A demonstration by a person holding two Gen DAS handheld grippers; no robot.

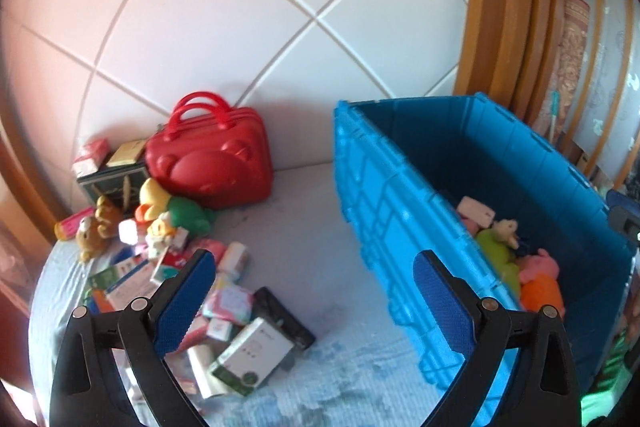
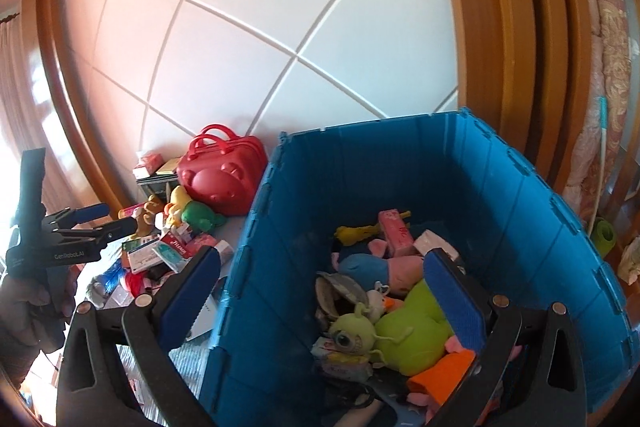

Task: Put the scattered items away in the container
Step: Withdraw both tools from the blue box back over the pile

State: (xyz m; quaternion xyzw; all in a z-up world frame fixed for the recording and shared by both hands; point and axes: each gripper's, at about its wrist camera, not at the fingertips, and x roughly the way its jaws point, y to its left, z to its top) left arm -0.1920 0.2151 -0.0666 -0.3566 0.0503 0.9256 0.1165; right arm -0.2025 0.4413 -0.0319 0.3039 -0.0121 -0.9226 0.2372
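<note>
A blue crate (image 1: 384,195) stands on the right of a pale blue sheet, with plush toys and small boxes inside. In the right wrist view the crate (image 2: 360,167) holds a green plush (image 2: 412,331), a one-eyed green monster (image 2: 352,335) and a pink box (image 2: 396,233). Scattered boxes and plush toys lie in a pile on the left, among them a white and green box (image 1: 256,351) and a brown bear (image 1: 94,227). My left gripper (image 1: 316,291) hangs open and empty over the sheet between pile and crate. My right gripper (image 2: 324,291) is open and empty, straddling the crate's left wall.
A red bear-faced case (image 1: 212,163) leans on the white padded wall behind the pile, beside a dark box (image 1: 112,179). A wooden frame (image 2: 492,47) and a rolled rug (image 2: 604,87) stand right of the crate. A hand (image 2: 28,311) holds the left gripper (image 2: 116,219).
</note>
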